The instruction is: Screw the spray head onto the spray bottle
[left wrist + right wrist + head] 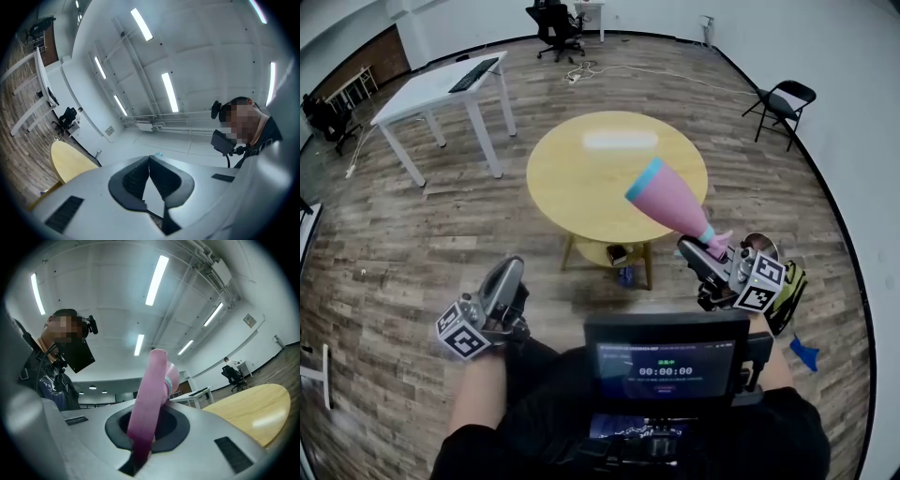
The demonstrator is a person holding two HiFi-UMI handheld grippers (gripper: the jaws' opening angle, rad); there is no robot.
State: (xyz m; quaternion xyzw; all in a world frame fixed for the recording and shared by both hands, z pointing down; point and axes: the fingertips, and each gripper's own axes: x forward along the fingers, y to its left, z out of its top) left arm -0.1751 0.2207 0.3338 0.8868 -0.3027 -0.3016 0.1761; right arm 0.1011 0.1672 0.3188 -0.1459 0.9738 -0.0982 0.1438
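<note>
- The dark screen (666, 361) mounted at my chest is the nearest thing, with my forearms coming out on either side of it.
- My left gripper (511, 272) is low on the left over the wood floor (412, 244), angled a little upward. Its own view shows the left gripper's (149, 164) ribbed pads meeting at the tips with nothing between them — closed and empty.
- My right gripper (712, 255) is raised on the right, also angled upward. In its own view the right gripper's (147, 427) jaws are clamped on the pink spray head (145, 399), which stands up out of the gap.
- In the head view the spray head (719, 244) sits on the neck of the spray bottle (670, 199). I cannot tell how far it is screwed down.
- The bottle is pink with a teal collar and a teal base. It juts up and away from my right jaws in the air, its base tilted over the near right part of the round yellow table (581, 178), not touching it.
- Past the round table stands a white table (441, 89) with a keyboard (474, 74) on it — off to the left.
- A black folding chair (783, 103) stands by the right wall, and an office chair (558, 23) at the far end of the room.
</note>
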